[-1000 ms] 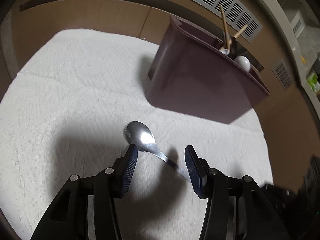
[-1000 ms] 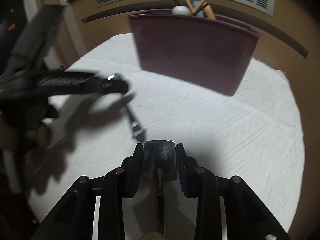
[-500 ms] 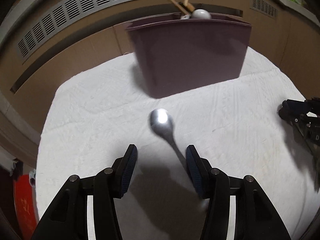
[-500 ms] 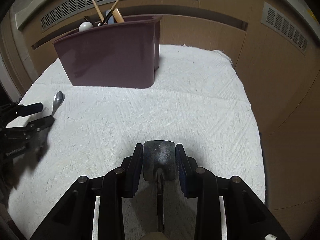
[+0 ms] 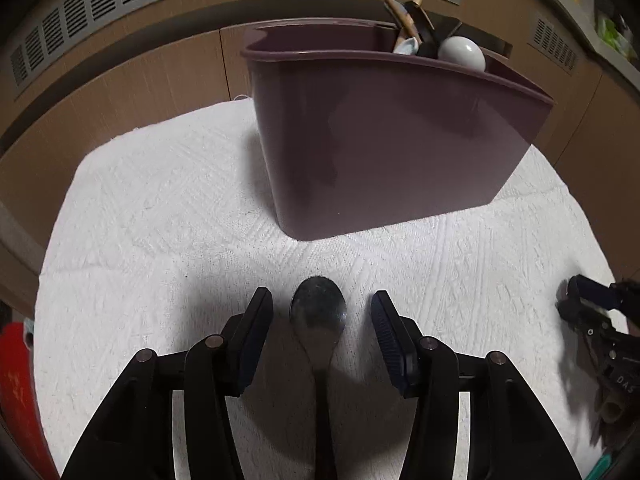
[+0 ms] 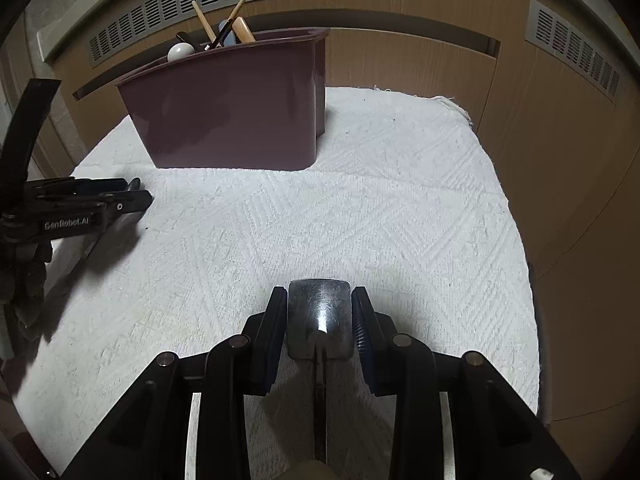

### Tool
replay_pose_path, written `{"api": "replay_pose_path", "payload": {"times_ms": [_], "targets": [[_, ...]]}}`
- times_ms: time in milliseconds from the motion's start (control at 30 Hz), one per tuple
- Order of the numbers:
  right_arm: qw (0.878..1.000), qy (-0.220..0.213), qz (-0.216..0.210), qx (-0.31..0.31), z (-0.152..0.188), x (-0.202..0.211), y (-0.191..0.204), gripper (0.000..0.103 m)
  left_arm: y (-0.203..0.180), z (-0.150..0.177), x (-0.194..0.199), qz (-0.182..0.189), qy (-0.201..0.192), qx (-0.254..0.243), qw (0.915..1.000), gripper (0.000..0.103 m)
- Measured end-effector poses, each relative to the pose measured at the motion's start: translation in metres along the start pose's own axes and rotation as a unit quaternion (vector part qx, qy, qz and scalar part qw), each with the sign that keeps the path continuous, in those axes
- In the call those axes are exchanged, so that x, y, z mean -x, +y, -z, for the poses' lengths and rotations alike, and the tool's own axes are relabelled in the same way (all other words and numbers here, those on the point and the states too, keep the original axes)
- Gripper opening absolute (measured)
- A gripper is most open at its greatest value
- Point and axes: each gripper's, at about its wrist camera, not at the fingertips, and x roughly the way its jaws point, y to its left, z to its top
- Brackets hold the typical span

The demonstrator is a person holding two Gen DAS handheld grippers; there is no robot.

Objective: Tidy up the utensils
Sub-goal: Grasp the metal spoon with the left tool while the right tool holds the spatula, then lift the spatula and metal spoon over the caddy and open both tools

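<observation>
White textured cloth (image 5: pixel 140 220) covers the counter; the tall mauve plastic utensil bin (image 5: pixel 384 140), holding wooden-handled utensils (image 6: pixel 208 26), sits near its back edge. Left gripper (image 5: pixel 318 308) closing, round steel spoon (image 5: pixel 318 312) lying between its jaws, untouched. Right gripper (image 6: pixel 320 312) opening, pads against a square-headed steel spatula (image 6: pixel 320 316).

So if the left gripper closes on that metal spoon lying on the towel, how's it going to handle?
The spoon looks like polished metal, so probably stiff but slick between the pads. It lies flat on the towel, likely awkward to get under. Its bowl is rounded, so it may pivot in the closing left gripper.
</observation>
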Motion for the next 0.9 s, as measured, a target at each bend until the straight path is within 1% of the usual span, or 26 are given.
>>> {"api": "replay_pose_path", "payload": {"times_ms": [33, 67, 100, 133, 233, 267, 433, 500, 633, 767, 900], "targets": [[1.0, 0.0, -0.002, 0.0, 0.001, 0.0, 0.0, 0.03, 0.001, 0.0, 0.0, -0.001, 0.0, -0.002, 1.0, 0.048], [1.0, 0.0, -0.003, 0.001, 0.001, 0.0, 0.0, 0.03, 0.001, 0.001, 0.001, -0.004, -0.005, -0.003, 1.0, 0.043], [1.0, 0.0, -0.001, 0.002, 0.001, 0.0, 0.001, 0.03, 0.005, 0.002, 0.003, -0.005, -0.009, -0.002, 0.9999, 0.037], [1.0, 0.001, 0.002, 0.004, 0.001, 0.0, 0.002, 0.03, 0.006, 0.004, 0.006, -0.007, -0.015, 0.003, 0.9999, 0.029], [1.0, 0.002, 0.01, 0.008, 0.001, 0.004, 0.007, 0.03, 0.008, 0.018, 0.02, 0.02, -0.024, 0.025, 0.9992, 0.029], [1.0, -0.003, 0.009, 0.012, 0.001, 0.008, 0.009, 0.03, 0.008, 0.021, 0.027, 0.024, -0.031, 0.025, 0.9989, 0.029], [0.999, -0.048, 0.01, 0.024, -0.006, 0.039, 0.018, 0.03, 0.001, 0.031, 0.068, 0.027, -0.074, 0.013, 0.9968, 0.029], [0.998, -0.058, 0.007, 0.024, -0.009, 0.046, 0.02, 0.03, 0.0, 0.036, 0.086, 0.029, -0.09, 0.01, 0.9955, 0.029], [0.997, -0.066, 0.008, 0.026, -0.011, 0.055, 0.027, 0.03, 0.001, 0.04, 0.107, 0.033, -0.11, 0.007, 0.9933, 0.029], [0.997, -0.076, 0.009, 0.023, -0.011, 0.062, 0.031, 0.03, 0.001, 0.043, 0.118, 0.038, -0.123, 0.007, 0.9916, 0.029], [0.996, -0.085, 0.008, 0.016, -0.013, 0.068, 0.032, 0.03, 0.001, 0.044, 0.121, 0.039, -0.13, 0.011, 0.9908, 0.029]]}}
